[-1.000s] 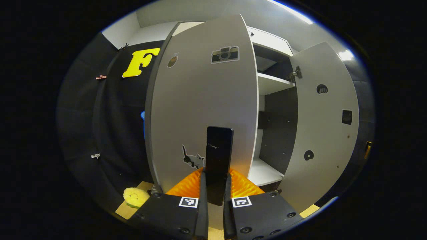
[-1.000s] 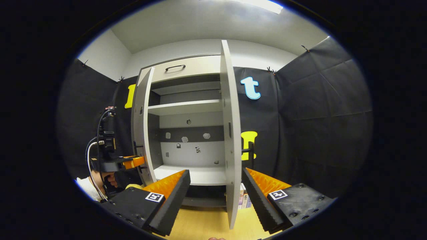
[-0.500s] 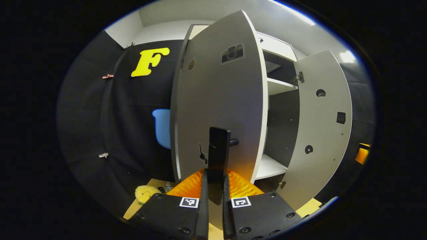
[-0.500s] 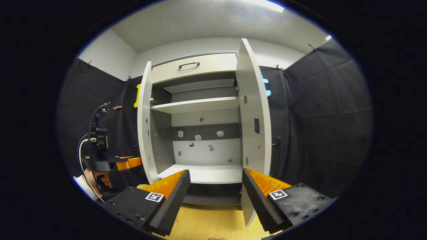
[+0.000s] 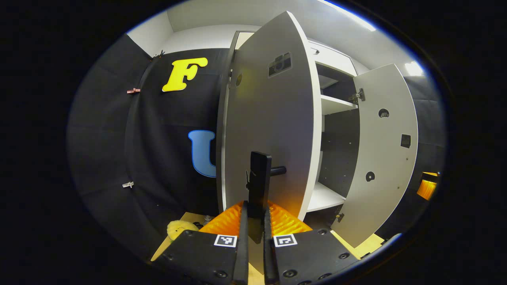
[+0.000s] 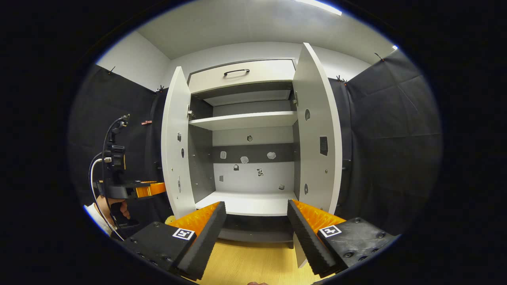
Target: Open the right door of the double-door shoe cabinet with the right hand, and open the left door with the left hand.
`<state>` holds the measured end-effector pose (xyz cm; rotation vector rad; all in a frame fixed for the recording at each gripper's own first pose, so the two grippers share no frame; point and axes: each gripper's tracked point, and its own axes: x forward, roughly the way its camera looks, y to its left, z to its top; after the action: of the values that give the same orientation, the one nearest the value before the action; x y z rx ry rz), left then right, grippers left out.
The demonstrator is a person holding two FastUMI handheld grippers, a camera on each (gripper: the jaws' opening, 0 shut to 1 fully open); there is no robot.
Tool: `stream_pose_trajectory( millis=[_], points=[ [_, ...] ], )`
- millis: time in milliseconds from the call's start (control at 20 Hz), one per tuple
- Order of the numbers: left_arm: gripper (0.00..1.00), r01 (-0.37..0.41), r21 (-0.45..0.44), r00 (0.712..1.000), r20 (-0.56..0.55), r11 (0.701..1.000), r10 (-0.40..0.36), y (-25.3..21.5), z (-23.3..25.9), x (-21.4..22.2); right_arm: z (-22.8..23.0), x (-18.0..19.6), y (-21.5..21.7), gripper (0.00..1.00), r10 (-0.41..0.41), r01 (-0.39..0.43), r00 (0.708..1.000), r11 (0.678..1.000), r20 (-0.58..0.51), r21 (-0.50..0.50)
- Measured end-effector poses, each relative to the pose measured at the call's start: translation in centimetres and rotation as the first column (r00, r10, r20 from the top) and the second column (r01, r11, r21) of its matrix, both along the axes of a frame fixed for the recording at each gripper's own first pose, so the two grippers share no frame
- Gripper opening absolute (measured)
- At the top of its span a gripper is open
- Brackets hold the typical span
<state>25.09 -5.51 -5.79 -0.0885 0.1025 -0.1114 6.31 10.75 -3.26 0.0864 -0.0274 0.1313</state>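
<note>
The grey shoe cabinet point(image 6: 243, 120) stands with both doors swung out. In the left gripper view, the left door point(image 5: 273, 118) is seen nearly edge-on, and my left gripper point(image 5: 255, 221) is shut on its black bar handle point(image 5: 259, 182). The right door point(image 5: 386, 150) shows its inner face beyond. In the right gripper view, my right gripper point(image 6: 255, 233) is open with nothing between its fingers, facing the cabinet's inside. The right door point(image 6: 319, 134) stands wide open just right of it. The left door point(image 6: 174, 146) has the left gripper point(image 6: 130, 190) and a hand point(image 6: 115, 206) beside it.
A drawer with a black handle point(image 6: 236, 72) tops the cabinet. Small stickers dot the back panel point(image 6: 245, 160). A yellow plush toy point(image 5: 178, 229) lies on the wooden floor point(image 6: 245, 261) by the left door's foot. Black cloth walls close in on both sides.
The left door has swung further out with my left gripper on its handle. The right door, earlier edge-on between my right fingers, has swung wide to the right.
</note>
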Motion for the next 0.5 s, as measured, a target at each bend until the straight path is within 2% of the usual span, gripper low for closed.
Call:
stream_pose_trajectory(
  millis=[500],
  points=[
    [0.19, 0.016, -0.021, 1.0, -0.009, 1.0, -0.016, 0.3, -0.3, -0.3, -0.8, 0.7, 1.1, 0.98, 0.004, -0.004, 1.0, 1.0, -0.019, 0.014]
  ],
)
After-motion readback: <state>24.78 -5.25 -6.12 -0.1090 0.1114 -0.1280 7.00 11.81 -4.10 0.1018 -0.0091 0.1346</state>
